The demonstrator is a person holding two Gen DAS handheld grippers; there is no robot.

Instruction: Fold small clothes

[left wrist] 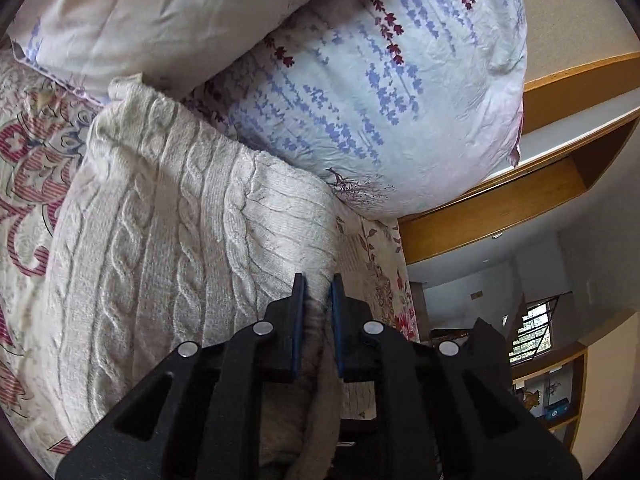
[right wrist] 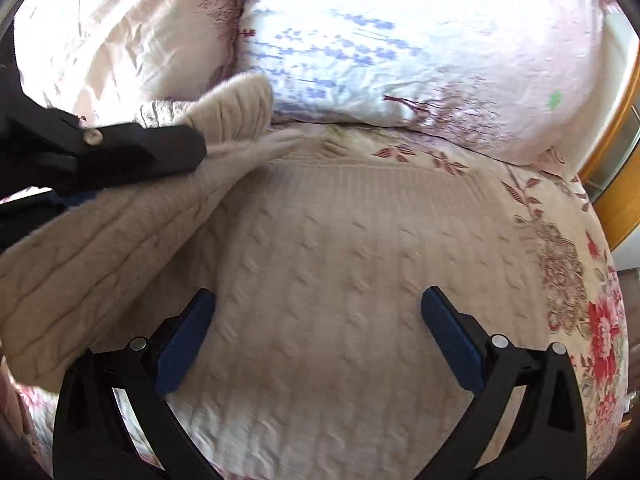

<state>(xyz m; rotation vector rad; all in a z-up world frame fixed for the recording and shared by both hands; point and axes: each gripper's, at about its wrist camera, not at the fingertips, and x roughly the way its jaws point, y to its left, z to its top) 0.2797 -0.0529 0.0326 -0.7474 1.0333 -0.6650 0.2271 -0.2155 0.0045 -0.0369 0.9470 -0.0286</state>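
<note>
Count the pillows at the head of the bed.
2: a lavender-print pillow in the middle, and a plain pinkish pillow left of it. More could lie outside the frame.

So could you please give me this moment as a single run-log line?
left gripper: shut on sweater, edge lifted | right gripper: open above sweater | surface: floral bedspread | pillows behind

bed: floral bedspread point(right wrist: 560, 248) | on it: cream cable-knit sweater point(right wrist: 340, 280), two pillows point(right wrist: 400, 40)
</note>
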